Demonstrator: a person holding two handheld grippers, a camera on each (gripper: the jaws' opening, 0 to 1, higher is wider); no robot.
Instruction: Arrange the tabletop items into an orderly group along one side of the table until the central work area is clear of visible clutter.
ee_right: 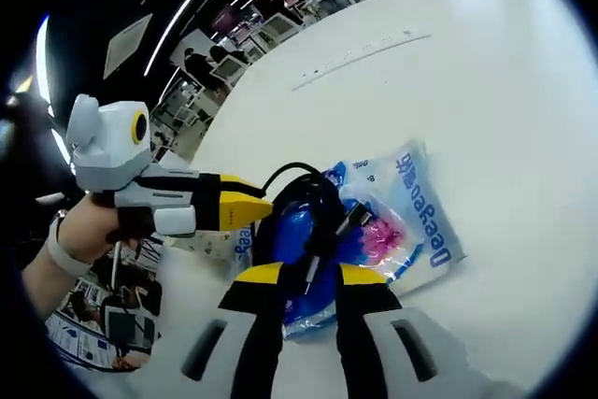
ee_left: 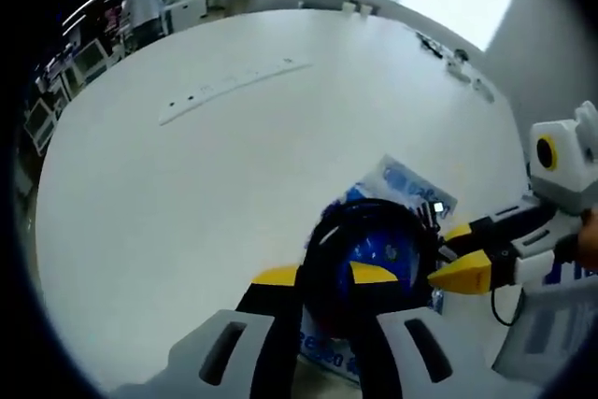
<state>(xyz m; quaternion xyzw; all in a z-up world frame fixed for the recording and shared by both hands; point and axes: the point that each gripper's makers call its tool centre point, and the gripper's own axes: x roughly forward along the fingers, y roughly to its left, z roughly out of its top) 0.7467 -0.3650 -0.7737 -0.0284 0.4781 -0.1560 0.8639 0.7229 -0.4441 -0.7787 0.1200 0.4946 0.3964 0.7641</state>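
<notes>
A coiled black cable [ee_left: 322,240] lies on a blue and clear plastic bag [ee_left: 411,182] printed with blue text. My left gripper [ee_left: 325,276] is shut on the near side of the coil, one yellow-tipped jaw outside the loop and one inside. The right gripper [ee_left: 460,254] comes in from the right and meets the coil's far side. In the right gripper view, my right gripper [ee_right: 310,274] is shut on a strand of the cable [ee_right: 313,231] over the bag [ee_right: 425,221], which holds something pink. A hand holds the left gripper [ee_right: 245,203] at the coil's left edge.
The white table [ee_left: 187,193] stretches wide around the bag. A long white strip [ee_left: 234,86] lies on it far off, and small dark items [ee_left: 458,63] sit near the far right edge. Desks, monitors and a standing person [ee_left: 145,2] are beyond the table.
</notes>
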